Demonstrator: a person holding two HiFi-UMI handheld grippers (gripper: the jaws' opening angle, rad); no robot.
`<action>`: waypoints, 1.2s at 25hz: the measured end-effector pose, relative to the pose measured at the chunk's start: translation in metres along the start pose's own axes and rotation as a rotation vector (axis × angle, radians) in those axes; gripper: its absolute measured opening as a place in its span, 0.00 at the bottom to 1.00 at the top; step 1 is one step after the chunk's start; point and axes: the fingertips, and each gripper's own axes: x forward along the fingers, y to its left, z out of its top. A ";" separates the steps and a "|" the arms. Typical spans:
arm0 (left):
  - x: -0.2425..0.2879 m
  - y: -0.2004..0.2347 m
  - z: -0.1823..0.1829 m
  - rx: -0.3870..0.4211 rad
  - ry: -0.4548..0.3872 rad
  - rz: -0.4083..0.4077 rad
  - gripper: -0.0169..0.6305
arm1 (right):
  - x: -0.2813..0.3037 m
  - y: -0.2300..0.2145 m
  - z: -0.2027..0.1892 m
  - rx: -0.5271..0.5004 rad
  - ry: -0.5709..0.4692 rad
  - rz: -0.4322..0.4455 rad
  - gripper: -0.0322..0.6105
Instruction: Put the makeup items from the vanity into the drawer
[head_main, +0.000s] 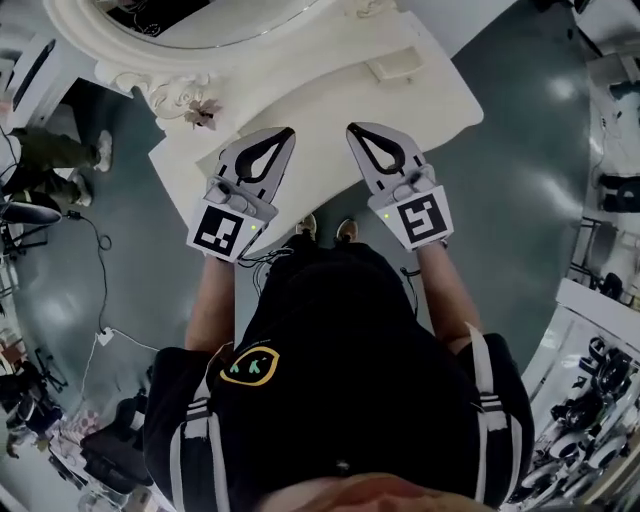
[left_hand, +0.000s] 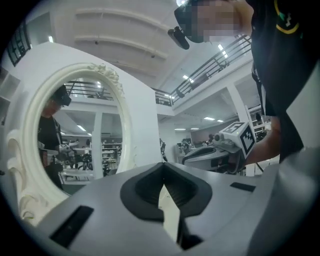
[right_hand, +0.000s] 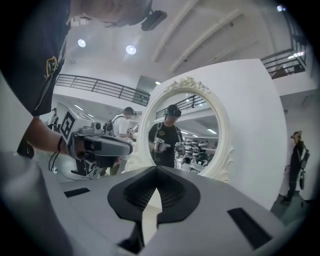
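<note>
The left tongs (head_main: 285, 135) and right tongs (head_main: 355, 130) are sitting fully closed, gripping nothing, hovering level over the vanity tabletop (head_main: 320, 95). The makeup items are not showing in any view. Recommendation: locate one first, then open the tongs before approaching.

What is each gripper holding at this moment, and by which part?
Nothing is held. The left gripper and the right gripper both have their jaws together with nothing between them, above the front edge of the white vanity.
</note>
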 end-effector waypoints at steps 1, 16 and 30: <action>0.011 -0.008 0.004 -0.023 -0.015 -0.027 0.05 | -0.009 -0.007 -0.001 -0.003 0.005 -0.026 0.08; 0.062 -0.031 0.016 -0.028 -0.051 -0.154 0.05 | -0.046 -0.051 -0.002 0.007 0.007 -0.164 0.08; 0.061 -0.025 0.019 -0.058 -0.051 -0.134 0.05 | -0.035 -0.048 -0.001 0.017 -0.002 -0.144 0.08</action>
